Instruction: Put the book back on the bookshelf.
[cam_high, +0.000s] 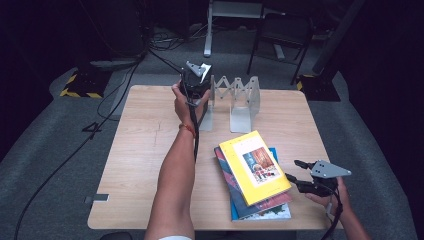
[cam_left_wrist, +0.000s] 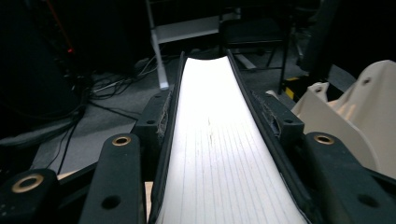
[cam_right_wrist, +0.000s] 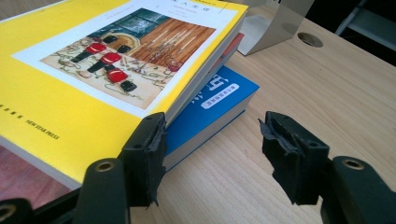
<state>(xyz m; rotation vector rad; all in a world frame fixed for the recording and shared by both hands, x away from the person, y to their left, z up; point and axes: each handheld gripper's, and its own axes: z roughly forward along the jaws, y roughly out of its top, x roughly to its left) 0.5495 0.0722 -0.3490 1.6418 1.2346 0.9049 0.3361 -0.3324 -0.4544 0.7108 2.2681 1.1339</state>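
The left gripper (cam_high: 200, 82) is clamped on a book with a dark cover and white page edges (cam_left_wrist: 210, 140), which it holds at the far edge of the light wooden table (cam_high: 150, 150), just beside the near-left end of the folding grey metal book rack (cam_high: 235, 97). In the left gripper view both black jaws press against the covers, with the block of pages running up between them; part of the rack's pale plate shows at the right. From above the book itself is mostly hidden behind the hand, so whether it already touches the rack is hard to say.

Well nearer than the rack lies a stack of books: a yellow paperback with a picture of red-coated guards (cam_high: 254, 165) on top, a reddish book (cam_high: 227, 172) beneath it and a blue book (cam_right_wrist: 210, 107) at the bottom. The right gripper (cam_high: 295, 175) rests just right of this stack, its jaws apart and holding nothing, one jaw close to the yellow paperback's corner.
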